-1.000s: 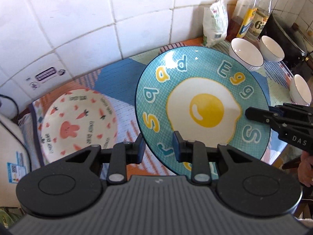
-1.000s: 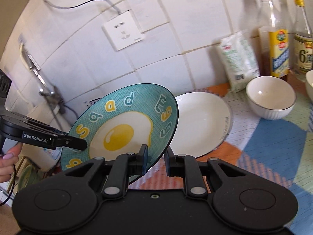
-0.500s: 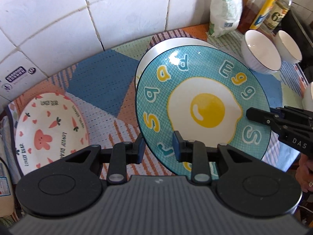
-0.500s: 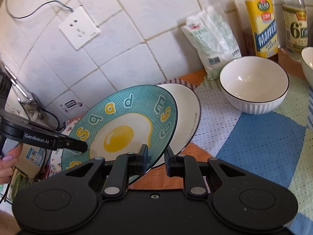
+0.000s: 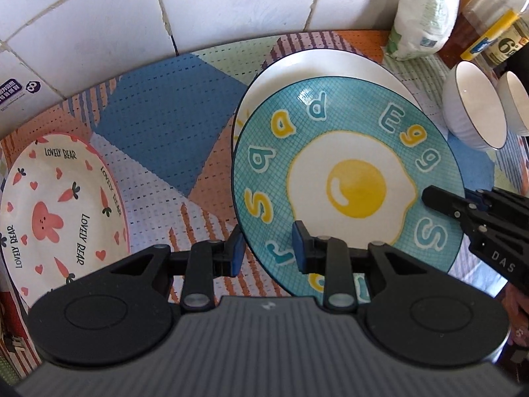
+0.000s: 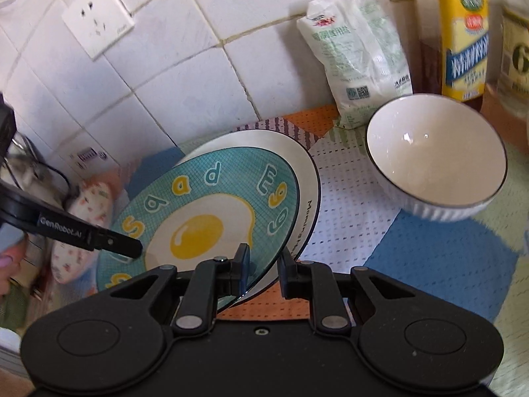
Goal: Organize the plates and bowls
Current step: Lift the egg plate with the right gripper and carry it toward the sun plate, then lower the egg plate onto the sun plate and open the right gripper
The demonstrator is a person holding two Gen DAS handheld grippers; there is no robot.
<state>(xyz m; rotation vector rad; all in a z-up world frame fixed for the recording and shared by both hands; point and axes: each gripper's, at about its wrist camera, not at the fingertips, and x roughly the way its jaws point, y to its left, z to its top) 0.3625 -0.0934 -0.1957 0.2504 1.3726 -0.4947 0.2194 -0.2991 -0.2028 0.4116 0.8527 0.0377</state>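
From your left wrist camera, your left claw (image 5: 268,245) is clamped on the near rim of the teal egg plate (image 5: 347,185), one pad under the rim and one on its face. Your right claw (image 5: 443,200) reaches in from the right and pinches the plate's right edge. The egg plate hangs tilted just over a white plate (image 5: 317,66), which lies flat on the patterned mat (image 5: 172,112) covering the worktop; only the white plate's far and left rim shows, and whether the two plates touch cannot be told. Nothing lies in either plate. To the left, well apart, a bunny plate (image 5: 62,211) printed with carrots and hearts lies on the mat, bare of food. At far right two white bowls (image 5: 476,112) stand side by side, both with nothing in them, near a white bag (image 5: 426,10) and bottles (image 5: 489,29) against the tiled wall (image 5: 231,3).

From your right wrist camera, your right claw (image 6: 263,266) grips the egg plate (image 6: 198,218) by its near rim, pads on either side. Your left claw (image 6: 132,248) holds the plate's left edge. The white plate (image 6: 304,178) shows beyond and beneath it. One white bowl (image 6: 436,165) stands to the right, bare inside, in front of the bag (image 6: 357,49) and a yellow-labelled bottle (image 6: 466,39). A wall socket (image 6: 97,16) sits upper left.
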